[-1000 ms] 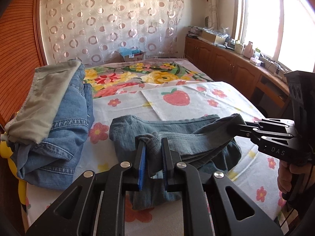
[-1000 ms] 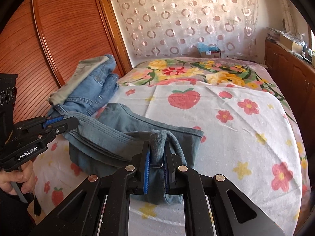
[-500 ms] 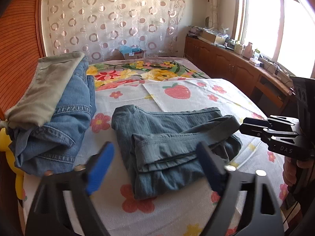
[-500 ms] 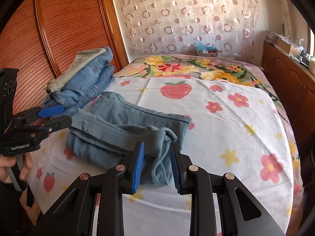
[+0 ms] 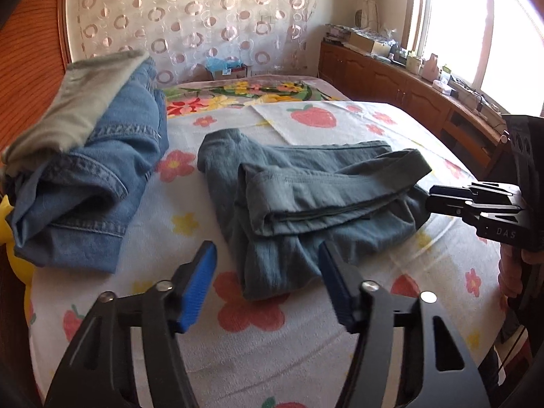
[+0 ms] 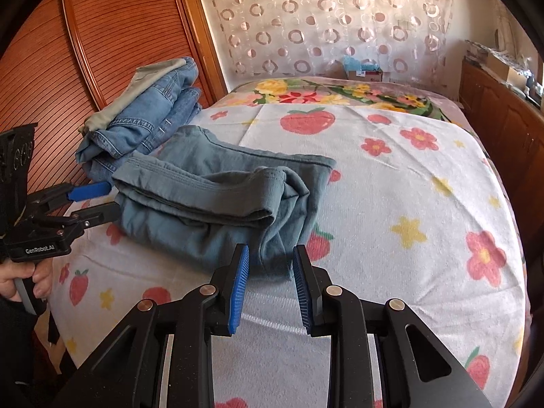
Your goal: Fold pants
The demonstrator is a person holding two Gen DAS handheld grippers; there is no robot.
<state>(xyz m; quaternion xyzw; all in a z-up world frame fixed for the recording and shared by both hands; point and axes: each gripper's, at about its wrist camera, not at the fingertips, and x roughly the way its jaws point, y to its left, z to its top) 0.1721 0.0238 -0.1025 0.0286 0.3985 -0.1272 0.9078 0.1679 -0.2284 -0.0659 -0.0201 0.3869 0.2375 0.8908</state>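
Grey-blue pants point(image 5: 306, 183) lie folded in a loose bundle on the flowered bed cover point(image 5: 238, 357), also seen in the right wrist view as pants point(image 6: 210, 183). My left gripper point(image 5: 265, 251) hovers at their near left end. Its jaws are closing, with the bundle's near corner showing in the gap and the blue pads point(image 5: 200, 278) clear of the cloth. From the other side it appears as the left gripper point(image 6: 110, 199). My right gripper point(image 6: 270, 250) is open just short of the right end, holding nothing; it shows as the right gripper point(image 5: 429, 199) at the bundle's edge.
A stack of folded blue jeans point(image 5: 102, 156) with a grey garment on top sits at the bed's left side, next to a slatted wooden wardrobe point(image 6: 68, 51). Wooden cabinets point(image 5: 391, 78) with clutter run under the window on the right. A person's hand point(image 6: 20, 278) holds the left gripper's handle.
Both grippers let go of the pants' folded edge, which dropped flat onto the bundle. The left jaws swung wide and have since narrowed; both grippers drew back toward the near edge.
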